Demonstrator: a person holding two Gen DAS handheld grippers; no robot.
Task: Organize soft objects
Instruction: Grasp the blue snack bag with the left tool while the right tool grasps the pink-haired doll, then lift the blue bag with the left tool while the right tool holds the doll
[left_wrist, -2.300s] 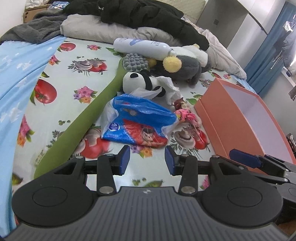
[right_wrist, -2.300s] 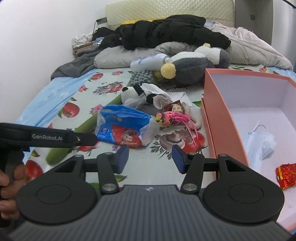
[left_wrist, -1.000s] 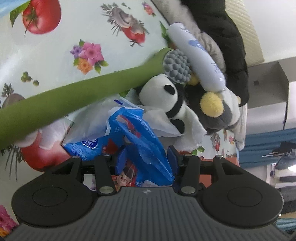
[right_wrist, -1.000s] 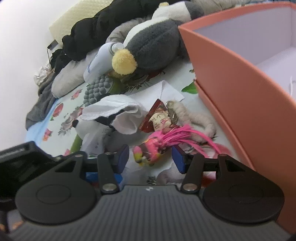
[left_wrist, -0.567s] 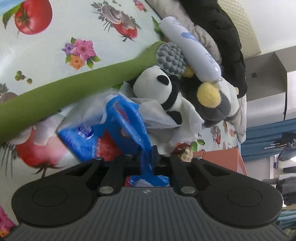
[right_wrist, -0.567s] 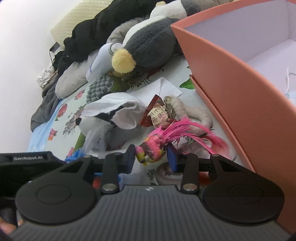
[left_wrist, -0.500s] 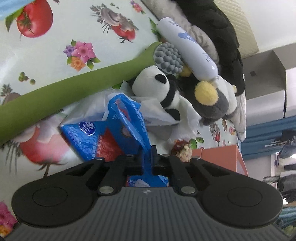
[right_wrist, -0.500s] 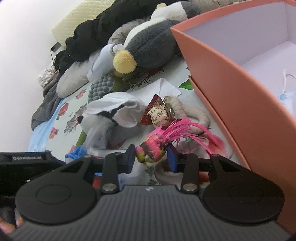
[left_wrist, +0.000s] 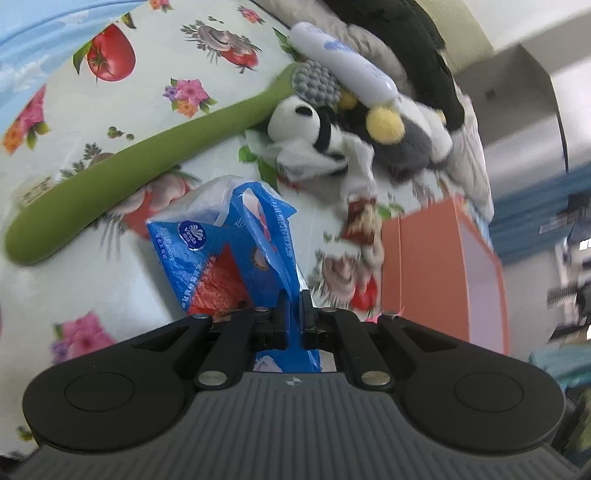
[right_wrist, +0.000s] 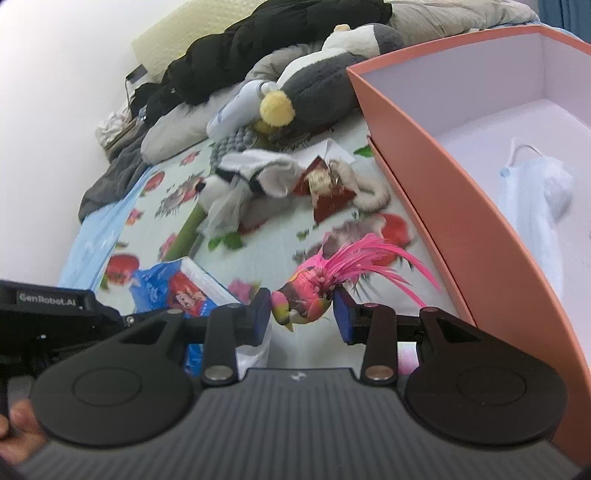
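Note:
My left gripper (left_wrist: 294, 317) is shut on the plastic of a blue tissue pack (left_wrist: 225, 266) and holds it lifted above the flowered bed sheet. It also shows in the right wrist view (right_wrist: 173, 288). My right gripper (right_wrist: 301, 314) is shut on a pink feathered toy (right_wrist: 314, 291) and holds it above the sheet, left of the orange box (right_wrist: 436, 177). A panda plush (left_wrist: 299, 118), a grey penguin plush (left_wrist: 402, 140) and a small red-dressed doll (right_wrist: 325, 184) lie on the bed beyond.
A long green plush (left_wrist: 122, 177) lies across the sheet at left. A white bottle (left_wrist: 340, 70) and black clothes (right_wrist: 258, 44) lie at the back. The orange box holds a blue face mask (right_wrist: 535, 192). The left gripper body (right_wrist: 48, 314) sits at lower left.
Both grippers closed on their objects and lifted them off the bed. The tissue pack and the pink toy now hang clear of the sheet, and both views have drawn back.

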